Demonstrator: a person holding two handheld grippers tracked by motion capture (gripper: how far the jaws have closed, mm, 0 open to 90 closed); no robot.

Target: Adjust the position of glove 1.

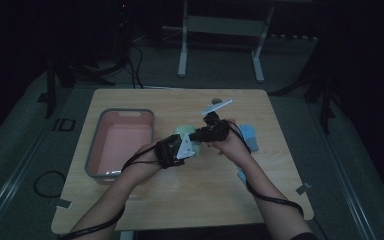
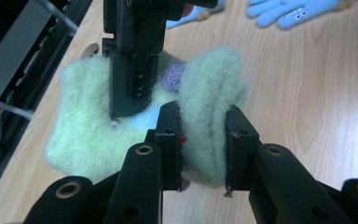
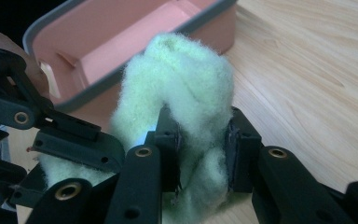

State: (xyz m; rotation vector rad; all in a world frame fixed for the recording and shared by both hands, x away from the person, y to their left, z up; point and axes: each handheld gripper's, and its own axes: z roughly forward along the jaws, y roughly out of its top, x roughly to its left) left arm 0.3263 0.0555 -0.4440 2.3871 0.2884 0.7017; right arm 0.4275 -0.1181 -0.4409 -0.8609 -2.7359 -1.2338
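both the left gripper (image 2: 203, 144) and the right gripper (image 3: 203, 149) are clamping folds of a fluffy pale green fabric piece (image 2: 209, 98), beside a pink grey-rimmed plastic tub (image 3: 121, 42).

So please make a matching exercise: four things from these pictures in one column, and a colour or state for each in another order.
Things:
1. fluffy sock
2. tub
3. glove
4. left tongs

Descriptions:
A. blue, lying on the table
B. pale green, gripped from two sides
C. shut on fluffy fabric
D. pink inside, grey rim

Pairs: 1-B, 2-D, 3-A, 4-C
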